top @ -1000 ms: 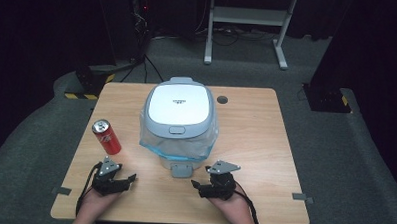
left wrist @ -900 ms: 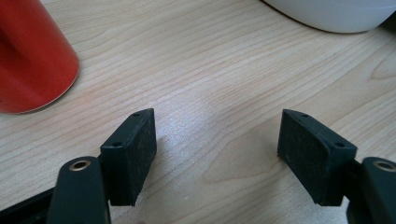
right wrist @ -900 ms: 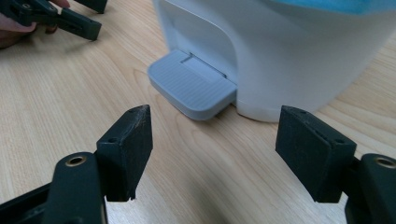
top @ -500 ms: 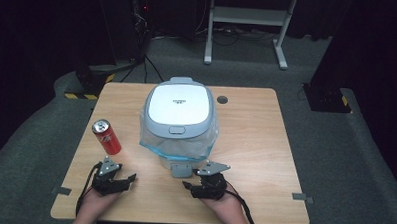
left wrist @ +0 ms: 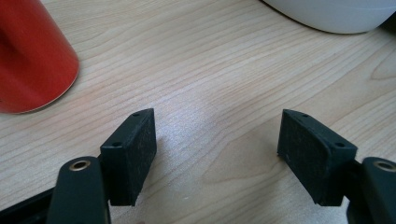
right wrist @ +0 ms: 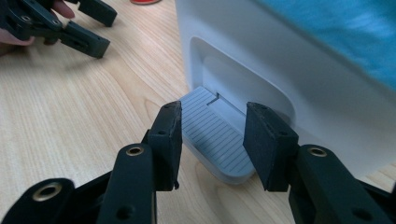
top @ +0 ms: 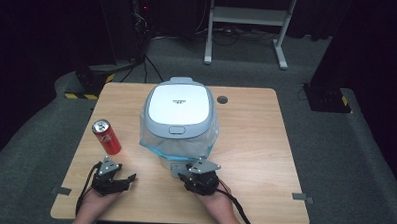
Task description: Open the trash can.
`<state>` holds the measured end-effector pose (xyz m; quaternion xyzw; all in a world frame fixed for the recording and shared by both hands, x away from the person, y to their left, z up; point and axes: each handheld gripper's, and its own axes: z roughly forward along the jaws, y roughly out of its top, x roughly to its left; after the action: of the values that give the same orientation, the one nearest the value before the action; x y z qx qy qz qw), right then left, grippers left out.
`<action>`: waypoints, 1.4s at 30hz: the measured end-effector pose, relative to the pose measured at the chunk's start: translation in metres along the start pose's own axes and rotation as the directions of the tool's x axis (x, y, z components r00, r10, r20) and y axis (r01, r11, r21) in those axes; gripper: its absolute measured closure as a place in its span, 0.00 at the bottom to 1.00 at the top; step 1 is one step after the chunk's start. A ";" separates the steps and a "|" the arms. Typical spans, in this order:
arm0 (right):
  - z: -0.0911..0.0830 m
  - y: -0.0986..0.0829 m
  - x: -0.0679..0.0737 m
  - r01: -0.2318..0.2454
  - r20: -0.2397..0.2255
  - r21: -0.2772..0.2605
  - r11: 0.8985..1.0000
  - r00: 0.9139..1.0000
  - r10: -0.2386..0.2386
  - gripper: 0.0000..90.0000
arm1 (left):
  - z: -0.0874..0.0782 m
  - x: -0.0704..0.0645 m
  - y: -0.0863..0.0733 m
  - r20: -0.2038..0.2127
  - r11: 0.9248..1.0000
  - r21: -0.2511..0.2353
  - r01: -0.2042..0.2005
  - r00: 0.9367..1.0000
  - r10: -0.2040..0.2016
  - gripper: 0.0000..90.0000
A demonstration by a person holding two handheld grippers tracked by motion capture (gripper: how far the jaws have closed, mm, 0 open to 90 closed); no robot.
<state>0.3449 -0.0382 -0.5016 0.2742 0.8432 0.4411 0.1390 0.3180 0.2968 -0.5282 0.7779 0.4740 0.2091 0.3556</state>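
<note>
A dark room with a grey carpeted floor is surrounding a light wooden table [top: 265,144], and a person is sitting at its near edge with a gripper in each hand. The right gripper [right wrist: 212,140] is lying low on the tabletop with its jaws parted, one on each side of a grey ribbed tab [right wrist: 212,137] that is sticking out from a recess at the foot of a white rice cooker [top: 178,119]; the pads are standing just beside the tab's edges, and whether they are touching it cannot be told. Straight ahead of this gripper the cooker's white wall is rising, with something blue (a plastic wrap or bag, going by the high view) hanging around the body above the recess. The lid is sitting down flat on the cooker. Off to this gripper's left, the left gripper [top: 115,180] is resting on the table with its jaws spread wide and nothing between them but bare wood. Ahead of the left gripper and to its left a red can [top: 106,137] is standing upright, near but apart from it, and the cooker's rounded base is lying ahead to its right.
</note>
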 end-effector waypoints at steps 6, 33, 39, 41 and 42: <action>0.004 0.000 0.004 0.034 0.037 0.008 0.999 0.999 -0.034 0.67 | 0.000 0.000 0.000 0.000 1.000 0.000 0.000 1.000 0.000 0.31; 0.010 -0.009 -0.001 -0.028 0.046 -0.034 0.999 0.998 0.030 0.67 | 0.000 0.000 0.000 -0.004 1.000 0.001 -0.004 1.000 0.004 0.31; 0.011 -0.012 -0.001 -0.025 0.046 -0.050 0.998 0.999 0.028 0.67 | 0.000 -0.001 0.000 -0.004 1.000 0.003 -0.005 1.000 0.005 0.31; 0.011 -0.013 -0.001 -0.027 0.044 -0.054 0.998 0.999 0.030 0.67 | 0.000 -0.001 0.000 -0.004 1.000 0.002 -0.005 1.000 0.005 0.31; 0.011 -0.013 -0.001 -0.026 0.045 -0.056 0.998 0.999 0.028 0.67 | 0.000 -0.001 0.000 -0.004 1.000 0.002 -0.003 1.000 0.003 0.31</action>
<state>0.3461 -0.0377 -0.5185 0.2917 0.8235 0.4595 0.1599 0.3178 0.2963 -0.5283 0.7786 0.4736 0.2109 0.3537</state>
